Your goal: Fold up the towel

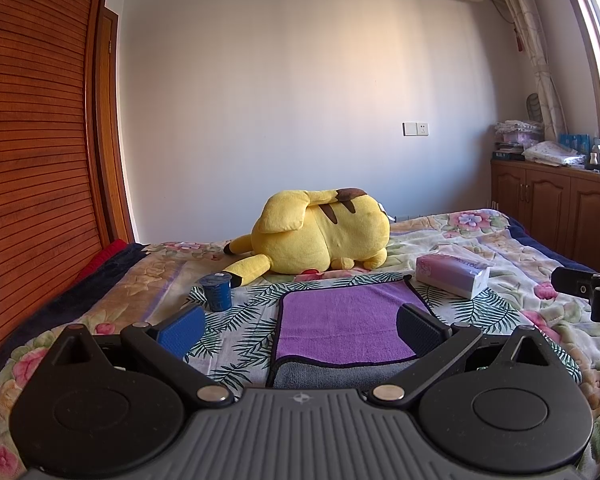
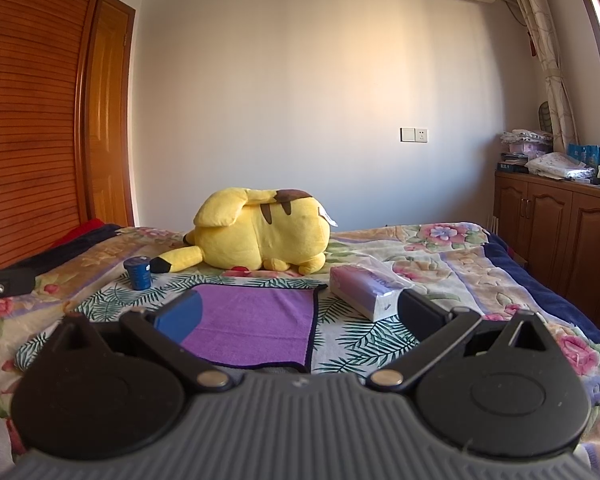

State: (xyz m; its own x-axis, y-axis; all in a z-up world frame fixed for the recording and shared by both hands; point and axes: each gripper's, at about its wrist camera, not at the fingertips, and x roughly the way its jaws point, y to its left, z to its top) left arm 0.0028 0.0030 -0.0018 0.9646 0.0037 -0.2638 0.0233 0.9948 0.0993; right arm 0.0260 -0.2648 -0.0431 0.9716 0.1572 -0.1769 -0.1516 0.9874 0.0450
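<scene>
A purple towel (image 1: 340, 320) with a dark edge lies folded flat on the leaf-print cloth on the bed; its grey underside (image 1: 324, 376) shows along the near edge. It also shows in the right wrist view (image 2: 256, 324). My left gripper (image 1: 300, 328) is open and empty, held just short of the towel's near edge. My right gripper (image 2: 300, 316) is open and empty above the towel's near right corner. Part of the right gripper shows at the left view's right edge (image 1: 588, 292).
A yellow plush toy (image 1: 320, 236) lies behind the towel. A blue cup (image 1: 217, 291) stands to the towel's left. A tissue pack (image 1: 454, 274) lies to its right. Wooden wardrobe at left, cabinets (image 2: 560, 220) at right beside the bed.
</scene>
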